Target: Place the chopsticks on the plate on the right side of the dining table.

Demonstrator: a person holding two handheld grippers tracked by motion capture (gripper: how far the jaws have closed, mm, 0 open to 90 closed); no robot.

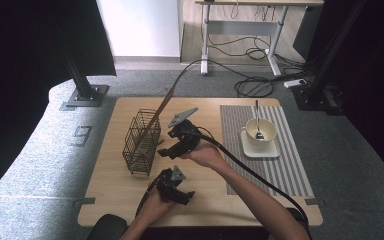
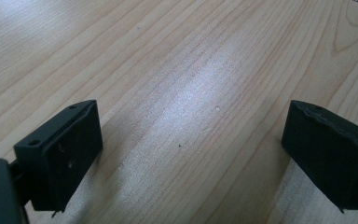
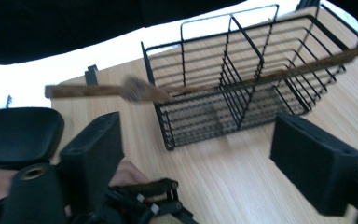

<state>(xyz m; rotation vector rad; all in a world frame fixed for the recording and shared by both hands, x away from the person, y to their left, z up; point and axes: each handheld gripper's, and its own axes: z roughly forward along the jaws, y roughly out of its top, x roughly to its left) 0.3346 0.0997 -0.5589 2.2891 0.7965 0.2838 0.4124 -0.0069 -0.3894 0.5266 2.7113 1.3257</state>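
Note:
A black wire basket (image 1: 142,142) (image 3: 242,74) with dividers stands on the left half of the wooden table (image 1: 110,190). A long wooden utensil (image 1: 161,107) (image 3: 261,74) leans in it, its handle sticking up and back. My right gripper (image 1: 165,151) (image 3: 200,140) is open just right of the basket, its jaws pointing at the basket's side with nothing between them. My left gripper (image 1: 184,196) (image 2: 191,135) is open low over bare wood near the front edge. It also appears at the bottom of the right gripper view as the left gripper (image 3: 144,200).
A striped placemat (image 1: 285,170) covers the table's right side. On it, a cream cup (image 1: 261,129) holding a spoon (image 1: 258,122) sits on a square saucer (image 1: 272,150). A black chair seat (image 3: 18,135) lies off the table's front edge.

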